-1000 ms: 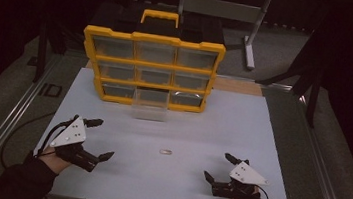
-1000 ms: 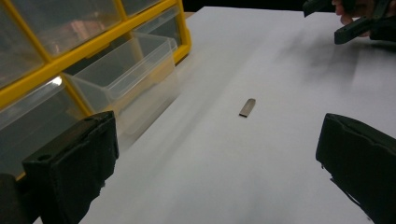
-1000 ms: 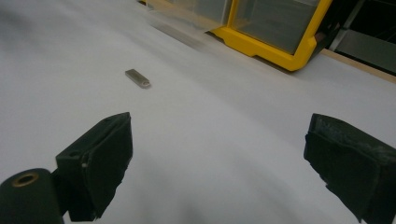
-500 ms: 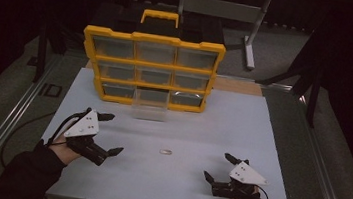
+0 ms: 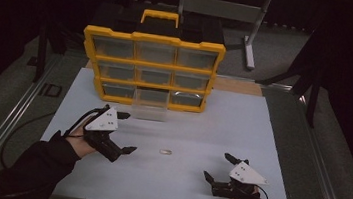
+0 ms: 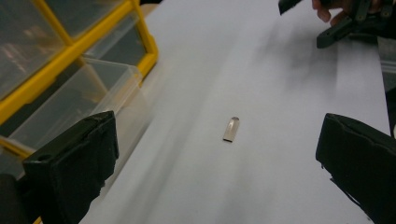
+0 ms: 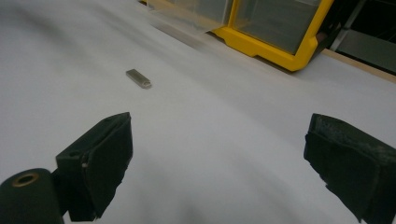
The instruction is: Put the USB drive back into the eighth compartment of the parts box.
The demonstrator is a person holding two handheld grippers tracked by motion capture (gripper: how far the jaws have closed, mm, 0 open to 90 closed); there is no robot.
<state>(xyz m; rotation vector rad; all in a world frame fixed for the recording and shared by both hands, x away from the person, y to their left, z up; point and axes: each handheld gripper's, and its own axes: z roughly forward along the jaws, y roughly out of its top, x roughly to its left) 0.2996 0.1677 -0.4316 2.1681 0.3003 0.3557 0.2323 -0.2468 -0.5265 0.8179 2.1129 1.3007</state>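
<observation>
A small flat silver metal piece lies bare on the white surface, in front of the yellow organiser box with clear drawers and well short of the clear drawer pulled out of that box's bottom row. The left tool hangs just left of the metal piece, its jaws spread wide and holding nothing. The right tool sits farther from the box, to the right of the piece, also wide open and empty.

Shiny metal piece, matt white table
</observation>
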